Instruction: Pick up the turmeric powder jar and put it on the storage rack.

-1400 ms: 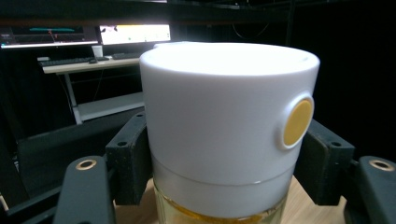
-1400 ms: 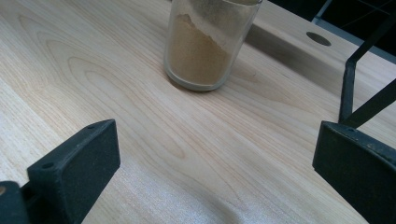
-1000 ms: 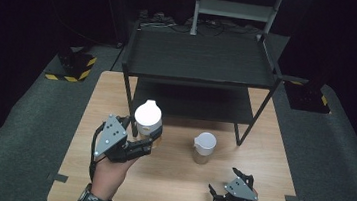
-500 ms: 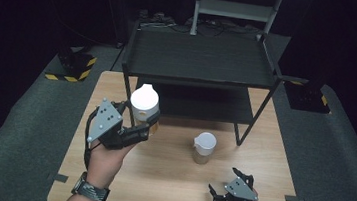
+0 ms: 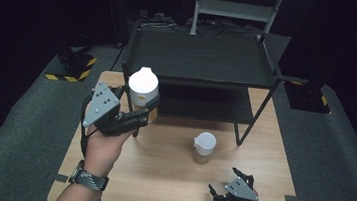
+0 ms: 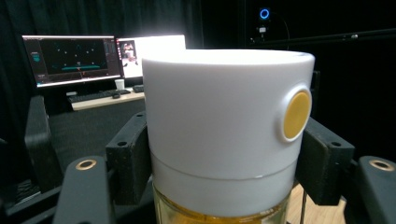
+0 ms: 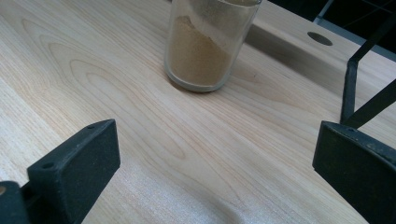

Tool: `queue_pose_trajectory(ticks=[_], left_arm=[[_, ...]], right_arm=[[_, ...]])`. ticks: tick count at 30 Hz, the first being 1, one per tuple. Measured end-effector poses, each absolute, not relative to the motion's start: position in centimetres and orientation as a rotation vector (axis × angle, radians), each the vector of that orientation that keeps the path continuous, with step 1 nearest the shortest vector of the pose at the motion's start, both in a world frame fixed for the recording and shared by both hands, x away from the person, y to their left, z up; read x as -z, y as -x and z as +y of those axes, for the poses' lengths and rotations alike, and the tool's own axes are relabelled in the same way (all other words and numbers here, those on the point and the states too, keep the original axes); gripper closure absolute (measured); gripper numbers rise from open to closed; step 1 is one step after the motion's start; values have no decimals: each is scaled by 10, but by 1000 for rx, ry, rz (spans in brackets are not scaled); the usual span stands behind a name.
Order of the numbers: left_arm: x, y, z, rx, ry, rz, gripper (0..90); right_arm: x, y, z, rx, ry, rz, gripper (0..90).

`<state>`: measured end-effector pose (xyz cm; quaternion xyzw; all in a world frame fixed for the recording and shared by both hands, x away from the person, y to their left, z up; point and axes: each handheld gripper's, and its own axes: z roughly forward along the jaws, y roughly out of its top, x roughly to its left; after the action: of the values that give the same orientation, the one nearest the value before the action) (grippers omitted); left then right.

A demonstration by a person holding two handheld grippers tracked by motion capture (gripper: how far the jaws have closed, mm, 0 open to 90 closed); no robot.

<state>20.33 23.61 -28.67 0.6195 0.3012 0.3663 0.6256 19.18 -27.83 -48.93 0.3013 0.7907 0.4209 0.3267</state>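
Jar and left gripper are one unit right now: the jaws clamp the white-capped jar just under its lid, and in the left gripper view the two black pads press on either side where the white cap meets the glass, with yellowish contents below. The jar stands upright, its long axis vertical, held in the air above the table's far left corner, just at the left front post of the black shelf rack.

That is the relation the next move seems to turn on. The rack's upper shelf lies ahead and to the right of the jar, and the jar's cap looks about level with that shelf's front edge, so I'd judge it needs more height before it can pass over the rim; the lower shelf sits below and behind it.

Over at the near right edge of the table the right gripper rests low with its jaws spread wide and nothing between them. It points at a second jar, brown powder inside, which stands near the table's middle, well apart from both grippers. The left hand is plainly the one nearer the rack.
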Motion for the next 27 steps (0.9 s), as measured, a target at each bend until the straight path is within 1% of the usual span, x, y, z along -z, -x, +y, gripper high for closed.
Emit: queue_pose_trajectory(ticks=[12,27], left_arm=[[263,-220,230,-848,-1394,698,305],[243,-243,217,-865,-1358,706,305]], right_arm=[[490,-192,-279,-1108,-792,2069,0],[490,-192,-279,-1111,-792,2070,0]])
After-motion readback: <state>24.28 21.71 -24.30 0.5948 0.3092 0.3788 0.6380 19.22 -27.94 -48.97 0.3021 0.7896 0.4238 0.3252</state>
